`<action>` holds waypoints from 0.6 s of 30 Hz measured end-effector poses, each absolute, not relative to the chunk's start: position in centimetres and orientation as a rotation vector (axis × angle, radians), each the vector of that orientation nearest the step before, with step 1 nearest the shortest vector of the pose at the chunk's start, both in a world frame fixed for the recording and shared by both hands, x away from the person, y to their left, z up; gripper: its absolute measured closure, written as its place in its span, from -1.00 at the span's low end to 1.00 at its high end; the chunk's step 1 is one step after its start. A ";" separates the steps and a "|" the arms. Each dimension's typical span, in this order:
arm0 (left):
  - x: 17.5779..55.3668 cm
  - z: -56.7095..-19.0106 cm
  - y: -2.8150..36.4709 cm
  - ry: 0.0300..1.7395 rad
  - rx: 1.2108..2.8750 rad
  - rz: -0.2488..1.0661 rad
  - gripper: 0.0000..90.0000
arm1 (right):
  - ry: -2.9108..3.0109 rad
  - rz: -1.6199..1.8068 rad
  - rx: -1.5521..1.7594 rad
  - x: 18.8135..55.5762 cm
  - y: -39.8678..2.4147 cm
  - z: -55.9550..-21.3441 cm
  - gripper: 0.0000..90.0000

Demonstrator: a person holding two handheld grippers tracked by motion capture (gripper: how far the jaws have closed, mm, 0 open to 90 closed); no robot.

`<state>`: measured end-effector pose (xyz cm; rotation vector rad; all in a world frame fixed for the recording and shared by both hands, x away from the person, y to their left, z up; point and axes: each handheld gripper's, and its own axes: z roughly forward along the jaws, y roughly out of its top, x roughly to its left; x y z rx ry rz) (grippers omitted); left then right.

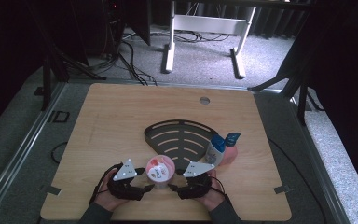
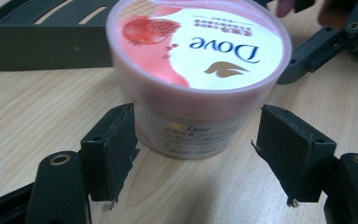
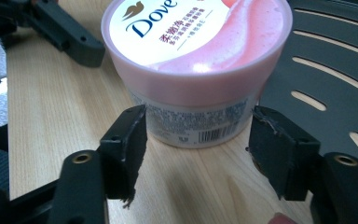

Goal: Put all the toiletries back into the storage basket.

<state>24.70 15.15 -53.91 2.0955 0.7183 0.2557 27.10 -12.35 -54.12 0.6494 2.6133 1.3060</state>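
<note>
A pink Dove tub [image 1: 160, 170] stands upright on the wooden table [image 1: 112, 116] near its front edge, lid on, with a white and pink label. My left gripper [image 1: 146, 186] sits just left of it and my right gripper [image 1: 172, 186] just right of it, each in a hand. In the left gripper view the tub [image 2: 193, 70] stands just beyond my left gripper [image 2: 193, 147], whose open jaws leave gaps on both sides. In the right gripper view, my right gripper [image 3: 196, 140] also stands open in front of the tub [image 3: 196, 60], its pads clear of the wall.
A black slotted fan-shaped tray [image 1: 179, 135] lies just behind the tub. At its right stand a white bottle with a blue cap [image 1: 216, 150], a blue-topped item [image 1: 233, 137] and a pink object [image 1: 231, 155]. A round cable hole [image 1: 204, 100] sits at the back.
</note>
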 end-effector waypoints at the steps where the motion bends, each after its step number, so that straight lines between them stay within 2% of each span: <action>1: 24.7 -53.9 15.0 0.713 2.101 0.253 -0.36 | 2.615 1.309 0.649 27.2 -12.3 -54.1 -0.22; 18: 25.2 -54.4 14.3 0.696 2.123 0.293 -0.48 | 2.611 1.317 0.529 28.0 -11.4 -54.3 -0.50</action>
